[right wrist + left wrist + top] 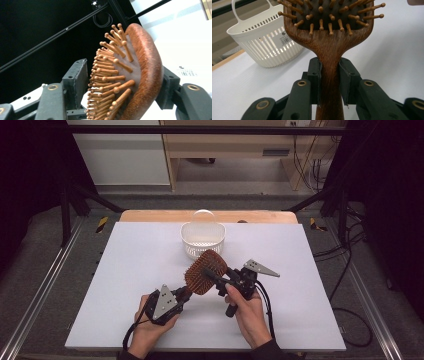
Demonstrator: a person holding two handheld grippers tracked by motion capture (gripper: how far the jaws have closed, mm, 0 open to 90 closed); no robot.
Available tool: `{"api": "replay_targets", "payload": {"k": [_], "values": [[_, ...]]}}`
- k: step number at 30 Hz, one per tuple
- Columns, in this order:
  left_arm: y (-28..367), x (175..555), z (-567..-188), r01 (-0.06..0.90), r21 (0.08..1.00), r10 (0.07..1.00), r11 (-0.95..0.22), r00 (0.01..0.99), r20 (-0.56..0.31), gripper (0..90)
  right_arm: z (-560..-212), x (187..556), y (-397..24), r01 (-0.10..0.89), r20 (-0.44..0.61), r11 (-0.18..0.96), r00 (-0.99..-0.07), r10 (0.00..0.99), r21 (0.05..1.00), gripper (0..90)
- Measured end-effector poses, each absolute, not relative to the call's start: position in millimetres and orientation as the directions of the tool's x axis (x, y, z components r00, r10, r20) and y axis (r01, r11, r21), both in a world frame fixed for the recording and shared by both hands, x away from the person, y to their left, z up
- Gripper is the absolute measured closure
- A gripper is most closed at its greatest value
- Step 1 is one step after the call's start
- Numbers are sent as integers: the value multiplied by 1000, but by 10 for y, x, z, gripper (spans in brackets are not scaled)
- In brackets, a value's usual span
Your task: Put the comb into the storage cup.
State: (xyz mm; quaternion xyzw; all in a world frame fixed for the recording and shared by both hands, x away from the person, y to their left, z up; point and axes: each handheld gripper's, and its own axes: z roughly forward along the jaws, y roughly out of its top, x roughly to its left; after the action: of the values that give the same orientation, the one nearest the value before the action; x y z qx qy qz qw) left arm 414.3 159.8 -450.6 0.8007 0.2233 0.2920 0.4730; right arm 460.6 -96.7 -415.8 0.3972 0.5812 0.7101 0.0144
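Black jaws of the left gripper [329,82] stand nearest in the left gripper view, clamped on the wooden handle of the hairbrush [329,37]; that view shows the brush upright, its round-tipped wooden pins facing the camera, and the white slotted basket [265,47] behind it at the left, standing on the white table [392,62]; the right gripper view gives the brush edge-on instead, with the right gripper [120,85] straddling the head; one pad sits against the smooth wooden back, the other stands just beside the pin tips, and whether it touches them I cannot tell; from the high view the brush [205,271] hangs above the table's middle, held between both hands, with the left gripper [181,294] at the handle, the right gripper [216,280] at the head, and the basket [202,239] just beyond.
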Motion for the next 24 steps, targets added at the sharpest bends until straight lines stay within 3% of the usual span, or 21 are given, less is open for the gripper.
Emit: {"api": "replay_targets", "payload": {"k": [13, 24], "values": [[1641, 4152, -4510, 80, 896, 649, -438, 717, 253, 725, -4123, 4660, -887, 476, 593, -356, -669, 448, 804, 476], [1697, 4194, -4538, 113, 911, 670, -398, 714, 204, 723, -4041, 4678, -769, 465, 562, -315, -671, 484, 827, 521]]}}
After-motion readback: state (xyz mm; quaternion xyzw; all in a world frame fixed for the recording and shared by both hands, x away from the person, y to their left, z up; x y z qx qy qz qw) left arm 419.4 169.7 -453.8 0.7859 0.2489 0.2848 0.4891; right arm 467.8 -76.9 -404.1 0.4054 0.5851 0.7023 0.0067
